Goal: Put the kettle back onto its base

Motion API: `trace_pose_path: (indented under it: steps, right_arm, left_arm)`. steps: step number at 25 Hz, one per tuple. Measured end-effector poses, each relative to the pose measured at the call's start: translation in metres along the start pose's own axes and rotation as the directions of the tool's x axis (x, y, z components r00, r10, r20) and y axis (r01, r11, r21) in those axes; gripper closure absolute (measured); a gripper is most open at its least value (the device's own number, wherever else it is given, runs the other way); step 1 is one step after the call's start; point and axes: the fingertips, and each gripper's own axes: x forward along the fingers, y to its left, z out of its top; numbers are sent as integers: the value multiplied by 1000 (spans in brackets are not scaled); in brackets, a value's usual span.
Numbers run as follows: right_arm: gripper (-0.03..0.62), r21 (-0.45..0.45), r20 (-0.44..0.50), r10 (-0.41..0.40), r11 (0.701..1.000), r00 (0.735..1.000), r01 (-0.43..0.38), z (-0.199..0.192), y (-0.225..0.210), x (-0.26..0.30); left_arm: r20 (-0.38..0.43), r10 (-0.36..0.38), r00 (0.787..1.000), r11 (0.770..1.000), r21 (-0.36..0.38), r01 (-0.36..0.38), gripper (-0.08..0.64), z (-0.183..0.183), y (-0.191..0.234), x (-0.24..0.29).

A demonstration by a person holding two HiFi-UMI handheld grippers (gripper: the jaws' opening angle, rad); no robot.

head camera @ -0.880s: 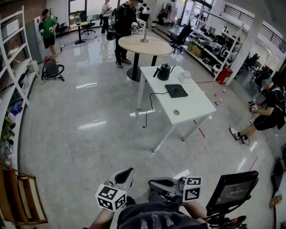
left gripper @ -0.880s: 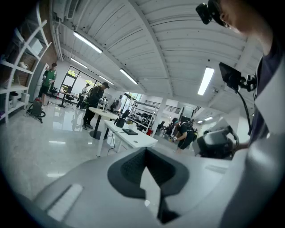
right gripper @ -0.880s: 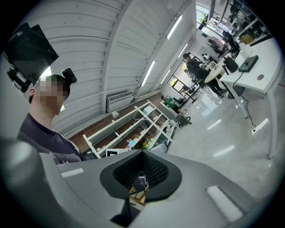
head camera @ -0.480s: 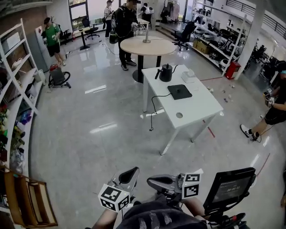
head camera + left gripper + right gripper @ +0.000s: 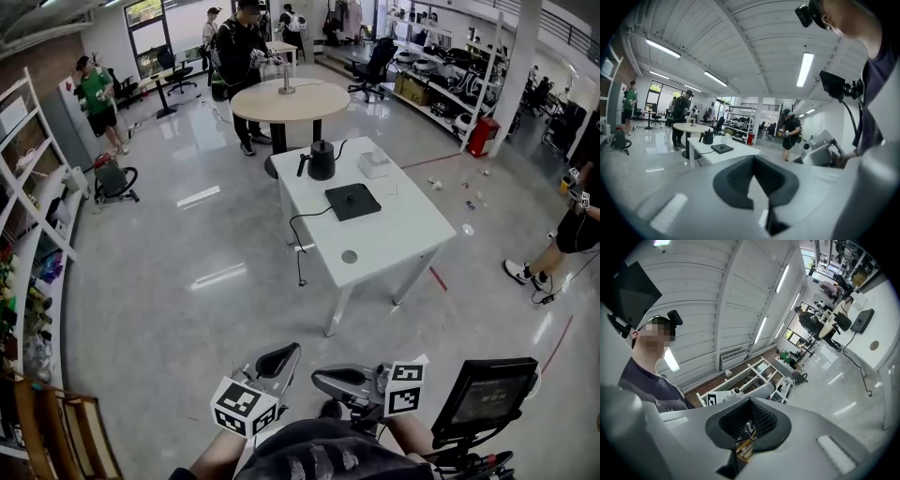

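Far ahead in the head view, a black gooseneck kettle [image 5: 322, 161] stands at the back of a white table [image 5: 394, 239]. Its flat black square base [image 5: 352, 201] lies apart from it, nearer me, with a cable running off the table edge. The left gripper view shows the kettle [image 5: 708, 137] and the base [image 5: 722, 148] small and distant. My left gripper [image 5: 272, 364] and right gripper [image 5: 342, 382] are held low against my body, well short of the table. Both are shut with nothing between their pads, as the left gripper [image 5: 753, 161] and right gripper [image 5: 750, 405] views show.
A white box [image 5: 374, 165] sits on the table beside the kettle. A round table [image 5: 286, 98] with a person [image 5: 242, 56] stands behind. Shelving [image 5: 28, 234] lines the left wall, with a vacuum [image 5: 112, 178] nearby. A screen [image 5: 487, 398] is mounted by my right side. Another person [image 5: 577, 225] is at the right.
The head view has shifted, so the table now looks a little nearer and further left. Both grippers stay low by my body and shut.
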Motion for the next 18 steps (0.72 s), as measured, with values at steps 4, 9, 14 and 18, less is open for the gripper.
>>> trace_pose_path:
  steps: [4,9,14,18]
  right_arm:
    - [594,8,-5,35,999,999,-35,13,-13,-28]
    - [594,-60,28,46,997,999,-44,53,-39,-57]
    - [594,-44,49,44,998,998,-42,71,-63,-67]
    - [594,-45,27,8,999,1000,-7,76,-76,-66]
  left_arm:
    - [-19,13,1000,1000,15,-13,558,2,-16,38]
    - [-2,-6,1000,997,83,6,558,24,-22,90]
    - [-10,38,999,997,68,-37,558,26,-10,105]
    - [1,22,1000,999,37,-22,558,21,0,114]
